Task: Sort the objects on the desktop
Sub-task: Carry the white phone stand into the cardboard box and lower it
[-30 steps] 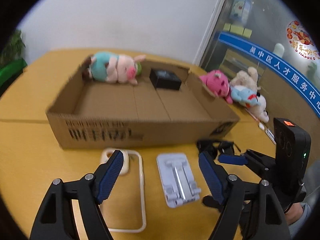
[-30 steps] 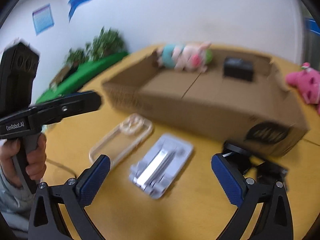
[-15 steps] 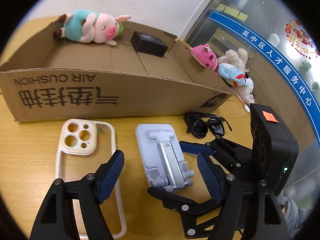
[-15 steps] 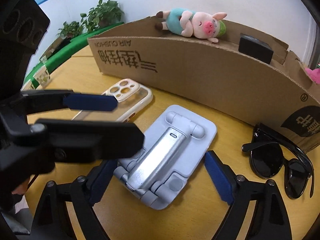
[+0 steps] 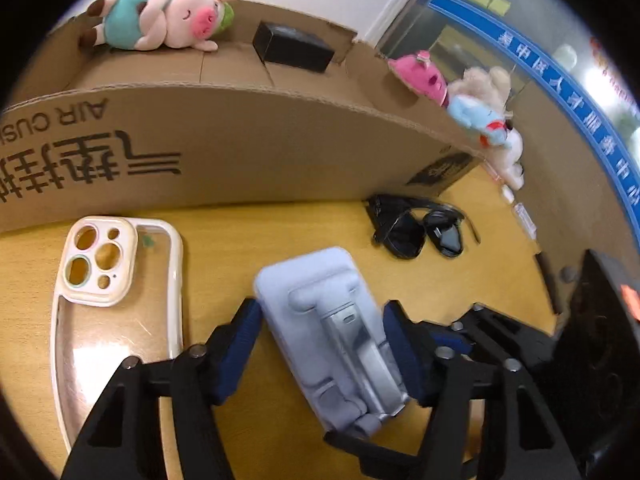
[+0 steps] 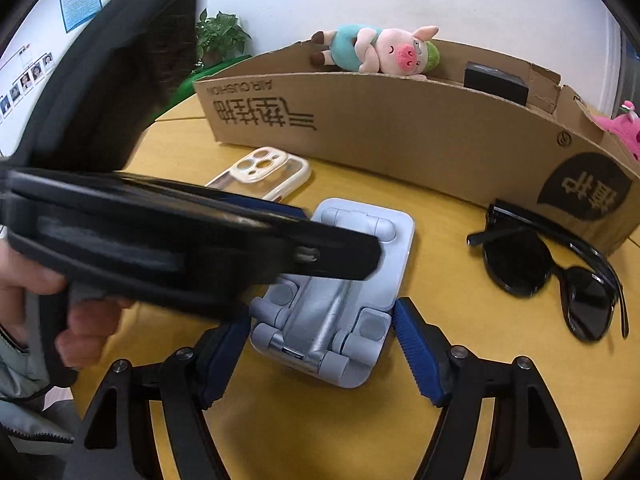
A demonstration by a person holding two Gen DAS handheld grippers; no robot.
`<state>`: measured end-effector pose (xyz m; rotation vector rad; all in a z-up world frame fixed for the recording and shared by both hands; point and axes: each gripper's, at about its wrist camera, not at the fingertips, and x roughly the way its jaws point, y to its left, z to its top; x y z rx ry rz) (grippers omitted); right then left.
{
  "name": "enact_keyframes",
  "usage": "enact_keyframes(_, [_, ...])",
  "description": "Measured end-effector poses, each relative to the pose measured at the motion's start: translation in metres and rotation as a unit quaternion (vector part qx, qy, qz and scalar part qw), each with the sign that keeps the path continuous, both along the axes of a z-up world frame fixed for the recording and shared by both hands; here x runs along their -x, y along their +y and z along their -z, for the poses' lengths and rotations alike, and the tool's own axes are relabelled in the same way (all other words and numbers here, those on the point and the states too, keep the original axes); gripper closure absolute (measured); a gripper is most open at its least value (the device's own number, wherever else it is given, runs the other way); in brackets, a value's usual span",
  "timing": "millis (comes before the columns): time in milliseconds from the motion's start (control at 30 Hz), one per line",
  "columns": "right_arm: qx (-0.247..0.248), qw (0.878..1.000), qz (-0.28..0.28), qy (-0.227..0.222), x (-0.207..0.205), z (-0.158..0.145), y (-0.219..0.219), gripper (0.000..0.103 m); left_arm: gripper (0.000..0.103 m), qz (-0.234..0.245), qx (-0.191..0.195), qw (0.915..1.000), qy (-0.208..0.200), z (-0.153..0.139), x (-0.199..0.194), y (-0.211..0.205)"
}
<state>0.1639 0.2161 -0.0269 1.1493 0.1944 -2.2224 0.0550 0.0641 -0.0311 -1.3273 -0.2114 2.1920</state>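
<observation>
A pale blue folding phone stand lies flat on the yellow table. My left gripper has its blue pads against both long sides of the stand. My right gripper straddles the stand's hinge end, with its pads touching or almost touching it. The left gripper's body crosses the right wrist view above the stand. A clear phone case lies to the left and black sunglasses to the right. Behind them stands an open cardboard box.
Inside the box lie a plush pig and a small black box. More plush toys sit beyond the box's right end. A green plant stands off the table's far left.
Both grippers have moved down and in onto the phone stand and narrowed around it. The left gripper now crosses close over the right wrist view.
</observation>
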Motion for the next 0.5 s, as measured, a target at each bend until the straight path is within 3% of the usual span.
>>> enact_keyframes(300, [0.010,0.999,0.030,0.010,-0.005,0.001,0.003,0.032,0.052,-0.005,0.023,0.9994,0.027,-0.006,-0.010,0.006])
enact_keyframes(500, [0.026,0.998,0.033,0.044,-0.012,-0.020,0.007,0.032,0.053,-0.005,0.033,0.9957,0.086,-0.046,-0.018,0.011])
